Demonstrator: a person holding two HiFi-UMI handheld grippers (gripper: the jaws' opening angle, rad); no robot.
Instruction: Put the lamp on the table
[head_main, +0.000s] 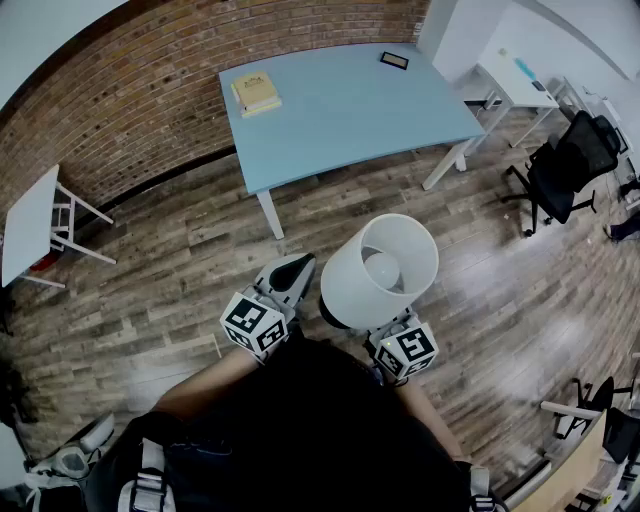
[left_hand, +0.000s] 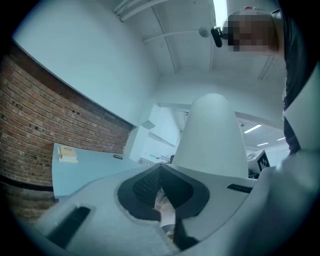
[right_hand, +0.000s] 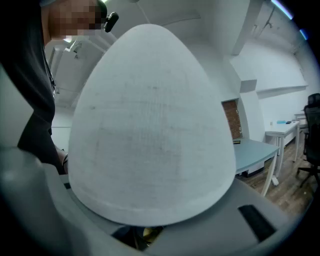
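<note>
The lamp, with its white drum shade (head_main: 380, 270), hangs above the wooden floor in front of me, bulb showing inside. My right gripper (head_main: 390, 330) sits right under it, shut on the lamp's lower part; the shade (right_hand: 150, 135) fills the right gripper view and hides the jaws. My left gripper (head_main: 297, 266) stands just left of the shade, jaws shut together with nothing in them; in its own view the left gripper (left_hand: 162, 192) has the shade (left_hand: 212, 135) beside it. The light blue table (head_main: 350, 110) stands ahead against the brick wall.
A stack of books (head_main: 257, 92) lies on the table's left end and a small black device (head_main: 394, 60) at its far right. A white side table (head_main: 25, 225) stands at the left. At the right are a white desk (head_main: 515, 80) and a black office chair (head_main: 565, 165).
</note>
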